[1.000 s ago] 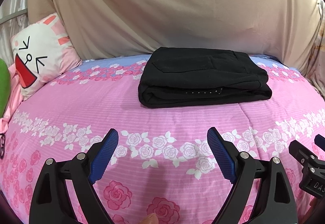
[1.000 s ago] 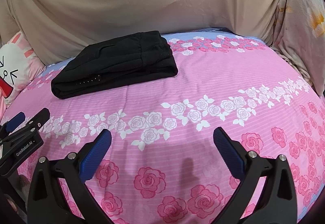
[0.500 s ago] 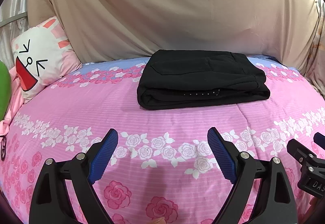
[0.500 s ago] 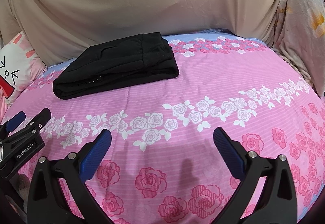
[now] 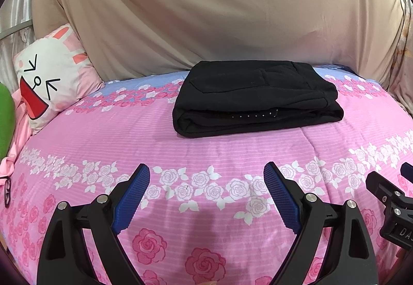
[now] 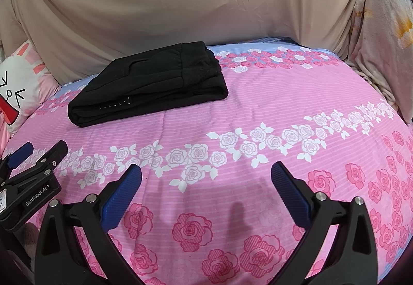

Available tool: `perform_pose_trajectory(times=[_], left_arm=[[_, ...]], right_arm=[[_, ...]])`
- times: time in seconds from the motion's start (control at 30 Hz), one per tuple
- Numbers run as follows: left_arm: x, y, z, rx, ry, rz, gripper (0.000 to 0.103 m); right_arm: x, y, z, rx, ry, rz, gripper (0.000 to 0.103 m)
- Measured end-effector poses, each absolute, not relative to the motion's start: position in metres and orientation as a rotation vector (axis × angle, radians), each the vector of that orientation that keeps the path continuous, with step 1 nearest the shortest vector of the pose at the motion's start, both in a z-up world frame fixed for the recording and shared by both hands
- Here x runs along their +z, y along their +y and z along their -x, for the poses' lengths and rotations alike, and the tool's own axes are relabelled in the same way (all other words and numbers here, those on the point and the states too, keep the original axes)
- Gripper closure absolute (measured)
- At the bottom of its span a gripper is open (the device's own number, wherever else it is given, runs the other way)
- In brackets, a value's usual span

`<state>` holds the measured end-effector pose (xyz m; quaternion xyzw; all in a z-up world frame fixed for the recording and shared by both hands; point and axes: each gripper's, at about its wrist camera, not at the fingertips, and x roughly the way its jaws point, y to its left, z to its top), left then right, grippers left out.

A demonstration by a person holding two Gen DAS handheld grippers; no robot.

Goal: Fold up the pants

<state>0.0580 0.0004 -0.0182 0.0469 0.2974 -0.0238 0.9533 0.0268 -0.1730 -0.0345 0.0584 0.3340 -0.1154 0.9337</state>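
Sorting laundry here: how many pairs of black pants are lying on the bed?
1. The folded black pants lie on the far part of the pink floral bedspread, right of the rabbit-face pillow. More clothes could be outside both views.

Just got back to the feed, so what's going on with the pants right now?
The black pants lie folded into a compact stack on the far part of the pink flowered bedspread, near the beige sheet. Nothing is touching them. The left gripper and the right gripper are both open and empty, held over the near part of the bed, well short of the pants. The fold looks done. A cartoon rabbit pillow sits off to the left.
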Motion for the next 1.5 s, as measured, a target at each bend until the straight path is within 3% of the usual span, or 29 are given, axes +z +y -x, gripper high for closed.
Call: perform_pose_trajectory(times=[1.5], left_arm=[[-0.014,0.008,-0.054,-0.068,0.544,-0.1,0.015]], right_arm=[[-0.034,-0.166,-0.029,-0.253,0.688,-0.109,0.005]])
